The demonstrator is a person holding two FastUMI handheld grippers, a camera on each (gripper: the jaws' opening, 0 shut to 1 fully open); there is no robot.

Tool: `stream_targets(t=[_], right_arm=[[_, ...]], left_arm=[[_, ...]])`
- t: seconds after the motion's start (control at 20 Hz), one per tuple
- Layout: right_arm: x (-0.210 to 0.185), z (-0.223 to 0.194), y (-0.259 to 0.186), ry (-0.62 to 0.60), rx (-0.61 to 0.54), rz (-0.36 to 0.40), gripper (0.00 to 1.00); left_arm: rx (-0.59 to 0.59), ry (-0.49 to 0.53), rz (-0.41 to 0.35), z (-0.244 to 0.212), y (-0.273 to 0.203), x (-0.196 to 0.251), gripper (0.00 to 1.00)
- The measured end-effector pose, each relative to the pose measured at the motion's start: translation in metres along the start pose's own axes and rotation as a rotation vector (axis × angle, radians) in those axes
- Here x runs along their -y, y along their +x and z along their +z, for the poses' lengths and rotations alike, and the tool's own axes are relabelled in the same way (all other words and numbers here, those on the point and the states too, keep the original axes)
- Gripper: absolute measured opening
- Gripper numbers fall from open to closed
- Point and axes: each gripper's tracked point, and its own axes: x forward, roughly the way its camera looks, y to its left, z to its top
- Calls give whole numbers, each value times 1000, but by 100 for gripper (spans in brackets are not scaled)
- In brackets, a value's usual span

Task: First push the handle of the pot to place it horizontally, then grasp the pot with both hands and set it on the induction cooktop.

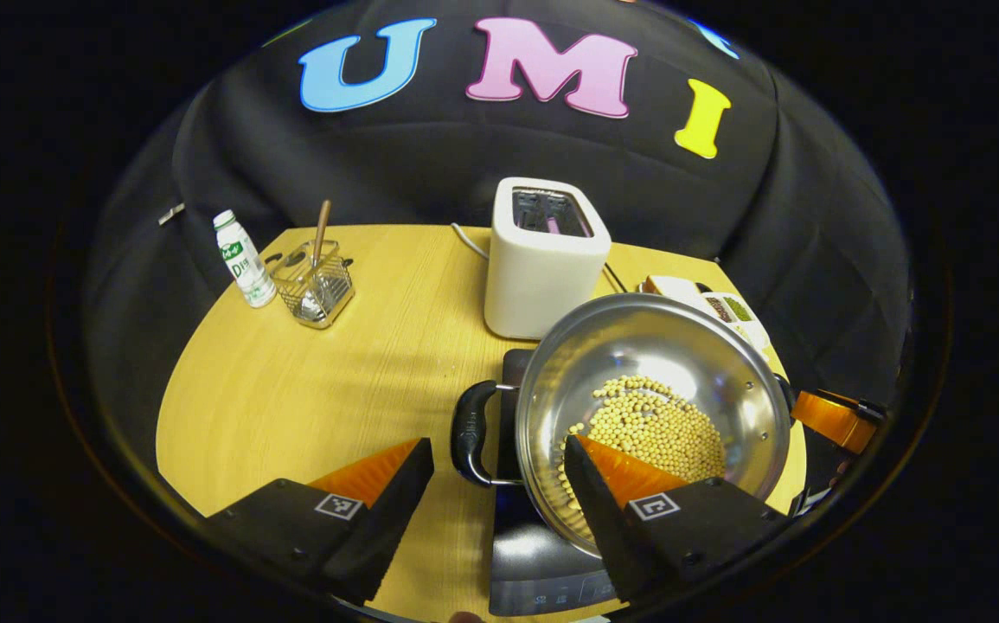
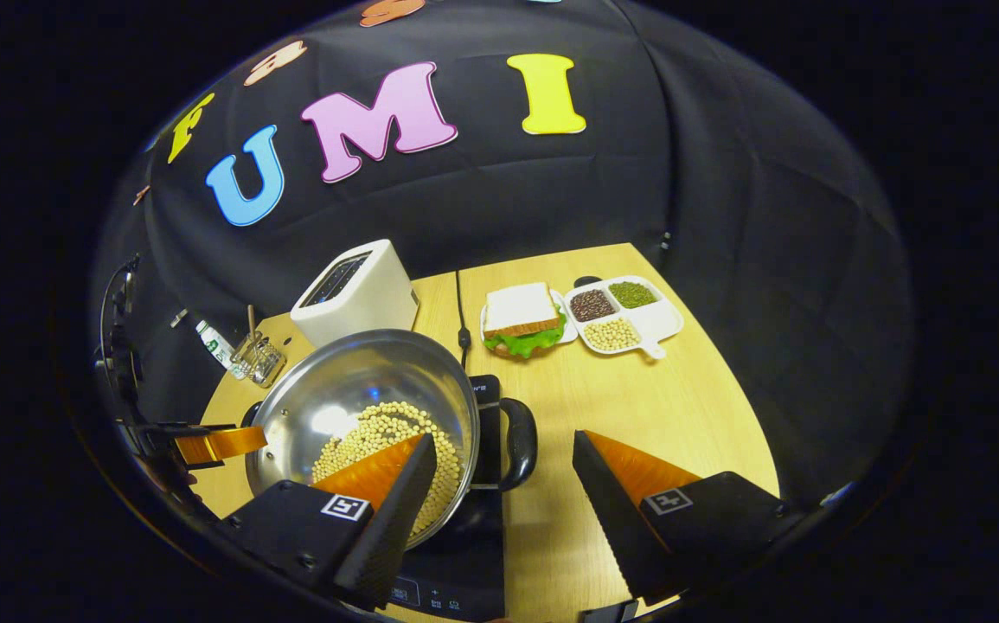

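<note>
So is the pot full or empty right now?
Neither: the pot holds a shallow layer of pale beans covering only part of its bottom; bare shiny metal shows around them.

Your steel pot (image 1: pixel 650 407) sits level on the black induction cooktop (image 1: pixel 542 554), its bowl shiny, open and holding a heap of pale soybeans (image 1: pixel 655 428) toward the near side. One black loop handle (image 1: pixel 473 433) sticks out sideways, and the other (image 2: pixel 518 441) juts out opposite it.
</note>
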Motion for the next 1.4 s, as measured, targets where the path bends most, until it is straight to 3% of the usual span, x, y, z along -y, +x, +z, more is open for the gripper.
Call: stream_targets(t=[0.25, 0.6, 1.0, 1.3, 1.4], right_arm=[[-7, 24, -65, -19, 192, -49, 99], [-28, 37, -161, -82, 444, -79, 98], [-53, 12, -233, -116, 500, -22, 98], [-48, -2, -271, -56, 550, -26, 98], [-39, 3, -275, -65, 568, -60, 98]], left_arm=[[168, 45, -48, 15, -67, 6, 96], [452, 86, -46, 25, -187, -15, 95], [597, 28, -19, -20, -279, -43, 95], [614, 35, 47, -61, -317, -75, 95], [615, 47, 67, -69, -324, -81, 95]])
